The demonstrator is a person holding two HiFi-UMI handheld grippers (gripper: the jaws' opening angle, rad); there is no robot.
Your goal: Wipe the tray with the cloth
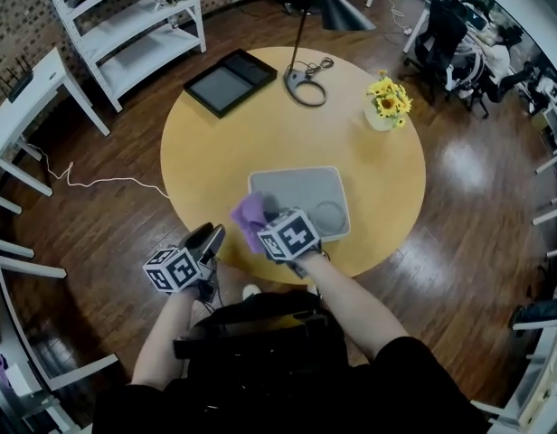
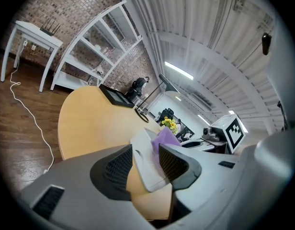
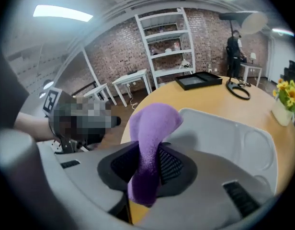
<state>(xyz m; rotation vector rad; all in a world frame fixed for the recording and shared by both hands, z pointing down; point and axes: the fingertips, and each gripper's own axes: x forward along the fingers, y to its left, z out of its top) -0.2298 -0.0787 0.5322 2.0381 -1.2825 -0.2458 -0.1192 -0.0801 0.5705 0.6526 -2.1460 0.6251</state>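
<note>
Pinching the limp, light purple cloth (image 3: 154,123) at its fold, the right claw (image 3: 147,158) holds it at the stiff grey tray (image 3: 224,128)'s near-left corner on the worktop (image 1: 224,152), while the left claw (image 2: 145,159) gapes narrowly, empty.

left forearm (image 1: 165,337) and right forearm (image 1: 351,301) reach forward side by side. left gripper (image 1: 209,239) points almost level, jaws apart. right gripper (image 3: 148,162) tilts steeply down, jaws clamped on the cloth (image 3: 154,123).

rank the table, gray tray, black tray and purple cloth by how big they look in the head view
1. table
2. gray tray
3. black tray, farther from the camera, so its true size is unsure
4. purple cloth
</note>
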